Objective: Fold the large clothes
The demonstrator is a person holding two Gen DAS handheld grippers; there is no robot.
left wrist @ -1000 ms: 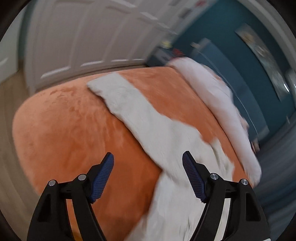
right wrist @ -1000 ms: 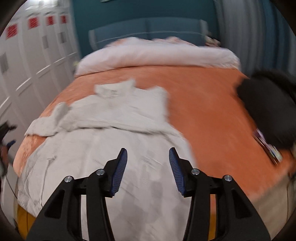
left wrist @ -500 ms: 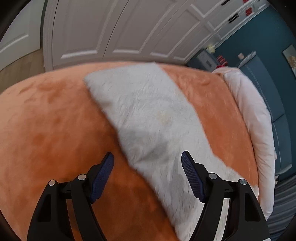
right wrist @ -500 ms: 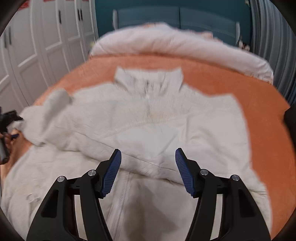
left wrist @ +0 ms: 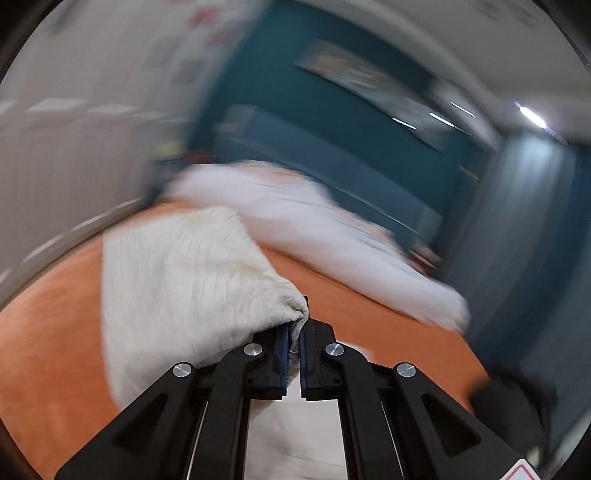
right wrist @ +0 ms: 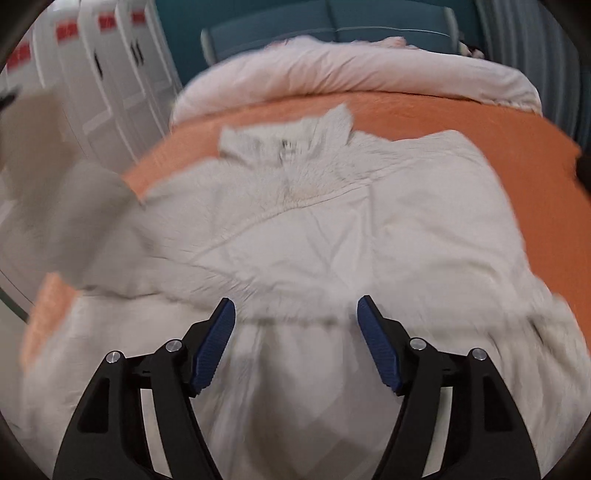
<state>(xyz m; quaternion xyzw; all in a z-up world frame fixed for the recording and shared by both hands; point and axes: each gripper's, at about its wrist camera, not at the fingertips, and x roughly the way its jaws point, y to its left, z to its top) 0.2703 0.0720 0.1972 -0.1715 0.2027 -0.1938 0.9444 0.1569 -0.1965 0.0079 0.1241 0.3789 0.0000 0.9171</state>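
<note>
A large cream fleece jacket (right wrist: 332, 229) lies spread, collar at the far end, on an orange bedspread (right wrist: 461, 114). My left gripper (left wrist: 294, 334) is shut on the end of the jacket's sleeve (left wrist: 184, 280), which bunches up between the blue pads and is lifted off the bed. In the right wrist view that raised sleeve (right wrist: 62, 192) shows as a blur at the left. My right gripper (right wrist: 295, 317) hovers over the jacket's lower middle, its jaws opening, and nothing sits between the pads.
A pale pink rolled duvet (right wrist: 351, 70) lies along the head of the bed before a teal headboard (right wrist: 332, 18). White wardrobe doors (right wrist: 92, 62) line the left side. A dark object (left wrist: 517, 398) sits at the bed's right edge.
My left gripper has shut on the sleeve end and lifted it, swinging its view up towards the headboard. My right gripper has come lower over the jacket, its jaws wider.
</note>
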